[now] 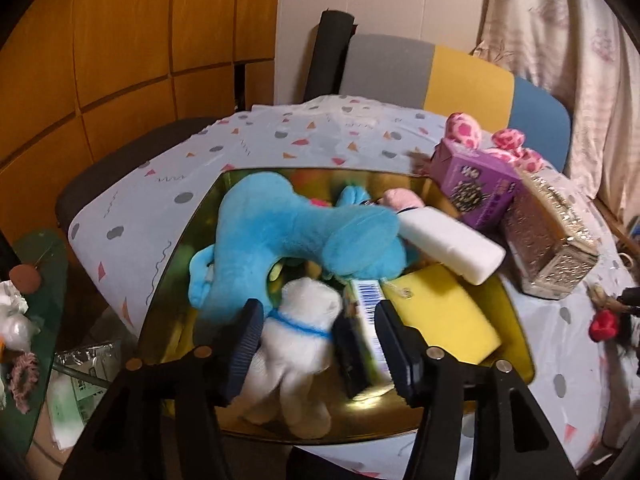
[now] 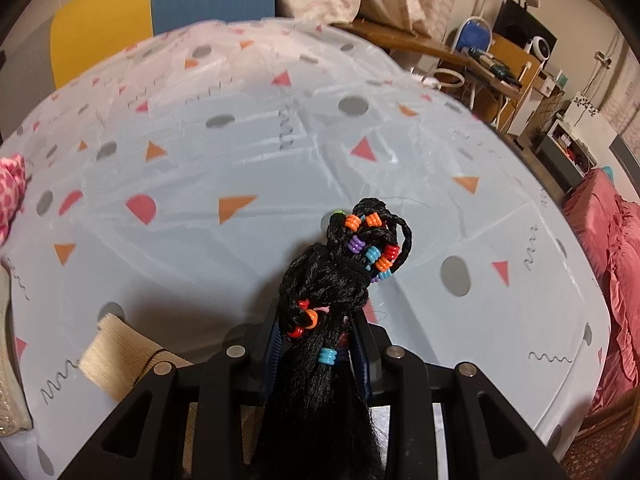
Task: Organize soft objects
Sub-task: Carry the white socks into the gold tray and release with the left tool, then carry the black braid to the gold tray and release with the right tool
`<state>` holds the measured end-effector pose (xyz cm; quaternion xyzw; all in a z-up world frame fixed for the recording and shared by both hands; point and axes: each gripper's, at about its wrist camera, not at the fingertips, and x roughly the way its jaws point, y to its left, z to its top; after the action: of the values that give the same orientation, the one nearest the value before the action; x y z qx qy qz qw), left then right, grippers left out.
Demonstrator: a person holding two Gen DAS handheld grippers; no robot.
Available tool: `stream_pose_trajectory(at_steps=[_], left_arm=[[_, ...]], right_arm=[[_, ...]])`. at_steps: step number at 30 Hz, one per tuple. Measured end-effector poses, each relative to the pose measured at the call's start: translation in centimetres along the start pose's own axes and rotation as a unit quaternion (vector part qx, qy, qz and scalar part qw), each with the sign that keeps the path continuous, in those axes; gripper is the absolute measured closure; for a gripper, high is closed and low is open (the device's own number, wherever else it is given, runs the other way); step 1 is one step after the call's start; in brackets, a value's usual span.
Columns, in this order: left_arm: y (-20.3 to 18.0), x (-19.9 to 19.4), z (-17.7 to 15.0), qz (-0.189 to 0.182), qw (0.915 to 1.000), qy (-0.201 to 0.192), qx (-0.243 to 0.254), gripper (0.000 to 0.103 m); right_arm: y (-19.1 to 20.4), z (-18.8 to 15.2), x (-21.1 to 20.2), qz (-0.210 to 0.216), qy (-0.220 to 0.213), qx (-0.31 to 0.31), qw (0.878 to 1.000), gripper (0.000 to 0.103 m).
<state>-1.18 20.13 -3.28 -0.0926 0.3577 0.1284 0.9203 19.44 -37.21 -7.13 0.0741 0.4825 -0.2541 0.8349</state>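
A gold tray (image 1: 176, 240) on the table holds a big blue plush (image 1: 272, 232), a small white plush dog with a blue collar (image 1: 304, 320), a yellow sponge (image 1: 440, 312), a white block (image 1: 452, 248) and a barcoded box (image 1: 366, 316). My left gripper (image 1: 318, 316) hangs over the tray's near end, open. The white dog lies between its fingers, close to the left pad (image 1: 244, 344) and clear of the right one. In the right wrist view my right gripper (image 2: 320, 344) is shut on a bundle of black braided hair with coloured beads (image 2: 344, 264), held above the patterned tablecloth (image 2: 240, 140).
Right of the tray stand a purple box (image 1: 476, 184) and a glittery silver box (image 1: 548, 244), with a pink spotted plush (image 1: 464, 130) behind them. A beige cloth (image 2: 120, 360) lies near the right gripper. A colour-block chair (image 1: 460, 76) stands behind the table, and red bedding (image 2: 612, 260) lies off its right edge.
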Motion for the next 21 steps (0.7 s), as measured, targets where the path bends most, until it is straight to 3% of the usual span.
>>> stream_pose_trajectory(at_steps=[6, 13, 21], left_arm=[[-0.5, -1.6, 0.8, -0.014, 0.9998, -0.015, -0.005, 0.040], [-0.7, -2.9, 1.4, -0.018, 0.9994, -0.028, -0.008, 0.035], [-0.2, -2.4, 1.1, -0.017, 0.9995, -0.020, -0.020, 0.035]], right_arm=[[-0.6, 0.1, -2.6, 0.015, -0.034, 0.016, 0.999, 0.073], [-0.5, 0.5, -7.7, 0.031, -0.109, -0.001, 0.994, 0.073], [1.0, 0.2, -15.6, 0.091, -0.195, -0.061, 0.975, 0.073]])
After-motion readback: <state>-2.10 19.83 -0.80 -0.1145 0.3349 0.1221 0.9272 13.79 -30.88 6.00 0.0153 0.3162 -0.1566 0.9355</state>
